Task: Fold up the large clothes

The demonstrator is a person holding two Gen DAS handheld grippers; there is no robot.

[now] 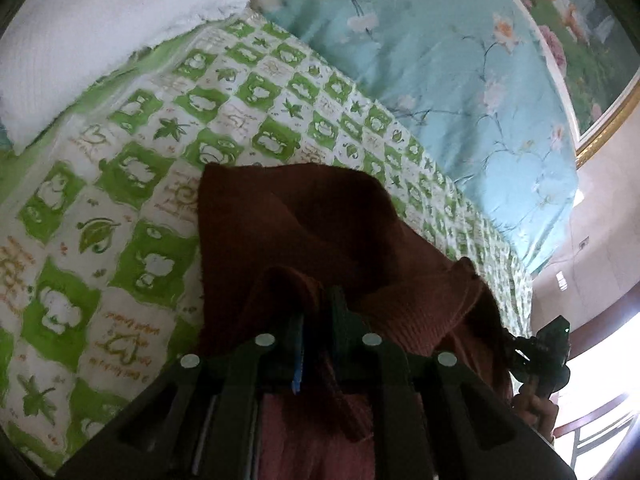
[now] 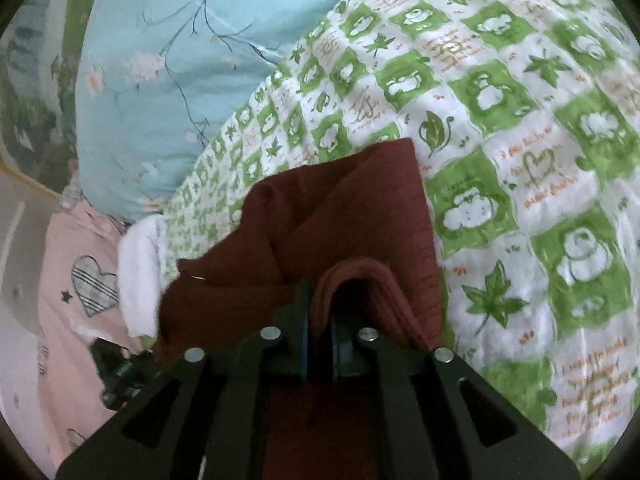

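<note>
Green-and-white checked quilt [image 1: 132, 184], white folded blanket [image 1: 92, 36], pale blue floral bedding [image 1: 460, 80], gold-framed picture [image 1: 592, 52], pink heart-print cloth [image 2: 76, 280].

I see a dark rust-red ribbed knit garment [image 1: 320, 232], probably a sweater, though my view is too tight to be sure. It is bunched in thick folds, one straight edge showing [image 2: 420, 216], raised at the near end and draping onto the green-and-white patterned bed cover [image 2: 520, 120].

Counting one dark red garment [image 1: 320, 220], two tongs [image 1: 316, 320] [image 2: 320, 308], one green-checked quilt [image 1: 120, 184], one blue floral cover [image 1: 460, 60], one white pillow [image 1: 80, 40], one framed picture [image 1: 580, 40].
</note>
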